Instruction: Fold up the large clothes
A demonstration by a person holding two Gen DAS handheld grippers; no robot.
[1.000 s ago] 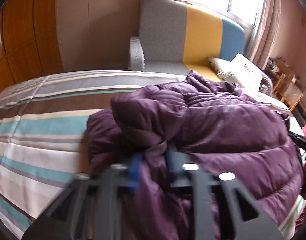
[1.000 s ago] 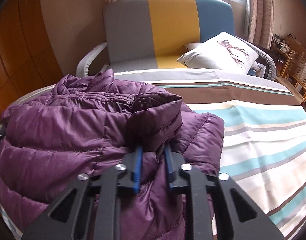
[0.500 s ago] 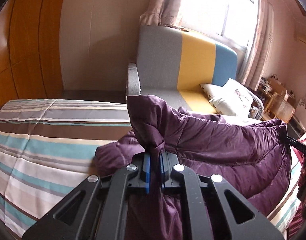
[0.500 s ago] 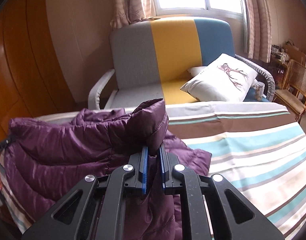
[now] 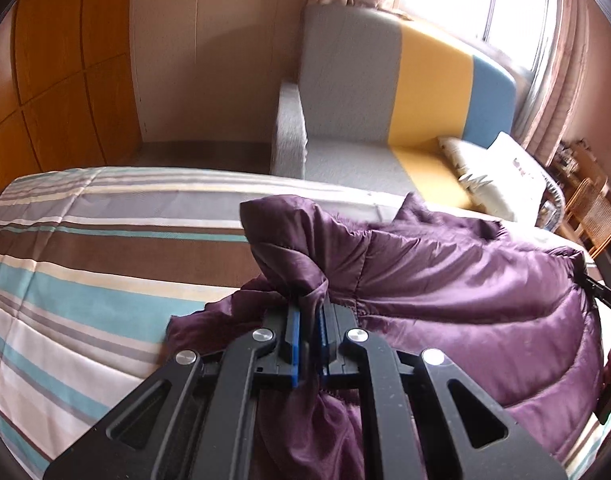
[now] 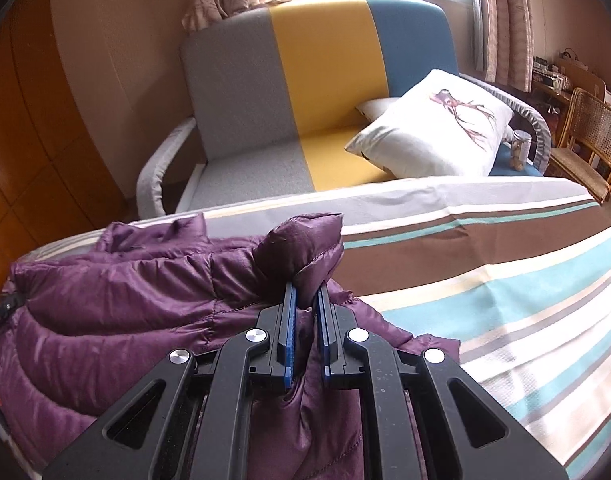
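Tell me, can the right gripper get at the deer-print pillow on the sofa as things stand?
Probably not. The right gripper is shut on the purple jacket, and the striped bed lies between it and the pillow. It would have to let go first.

A bunched corner of the purple jacket point(image 6: 145, 312) is being pinched by the right gripper point(image 6: 305, 312); the striped bedspread point(image 6: 505, 280) is being partly covered.

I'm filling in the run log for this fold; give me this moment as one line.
left gripper: shut on purple jacket | right gripper: shut on purple jacket | jacket: edge lifted, rest on striped bed
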